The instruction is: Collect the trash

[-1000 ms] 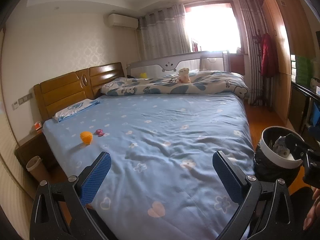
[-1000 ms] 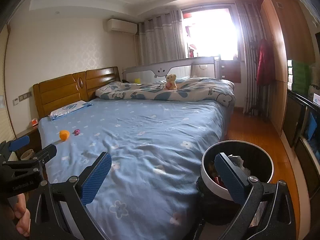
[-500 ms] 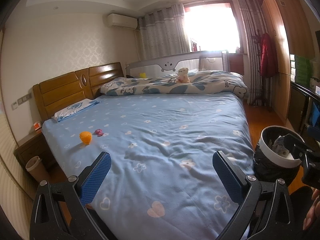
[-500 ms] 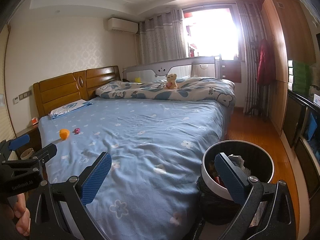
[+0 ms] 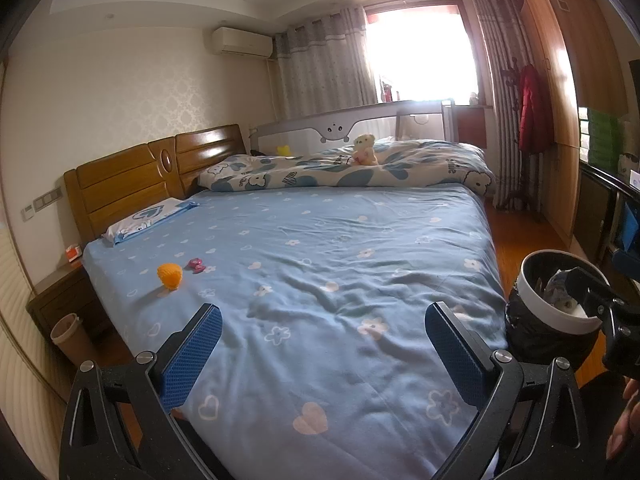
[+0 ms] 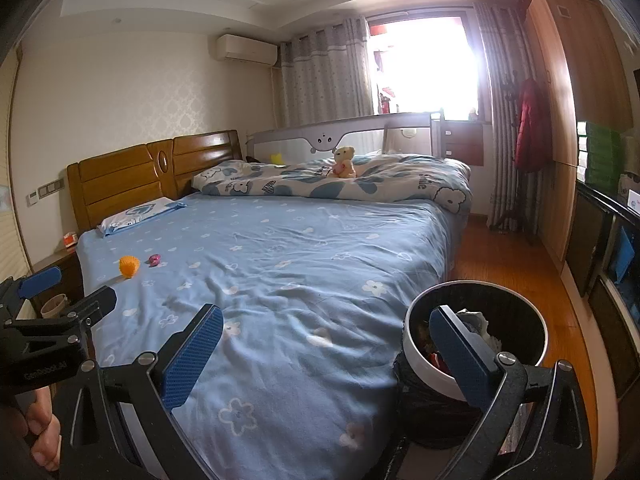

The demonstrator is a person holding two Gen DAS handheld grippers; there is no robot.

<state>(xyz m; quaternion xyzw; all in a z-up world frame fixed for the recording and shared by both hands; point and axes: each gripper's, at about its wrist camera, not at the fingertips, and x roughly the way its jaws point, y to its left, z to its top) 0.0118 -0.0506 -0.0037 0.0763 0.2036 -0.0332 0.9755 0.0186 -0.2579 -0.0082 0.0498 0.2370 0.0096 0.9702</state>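
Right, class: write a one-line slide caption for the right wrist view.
Open right gripper poised over a blue bed, lined trash bin beside it, orange ball far off.

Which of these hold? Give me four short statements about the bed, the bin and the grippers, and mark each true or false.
1. The left gripper is open and holds nothing. True.
2. The orange ball sits in the bin. False: it lies on the blue sheet.
3. The bin is empty. False: it holds rubbish.
4. A teddy bear sits on the quilt. True.
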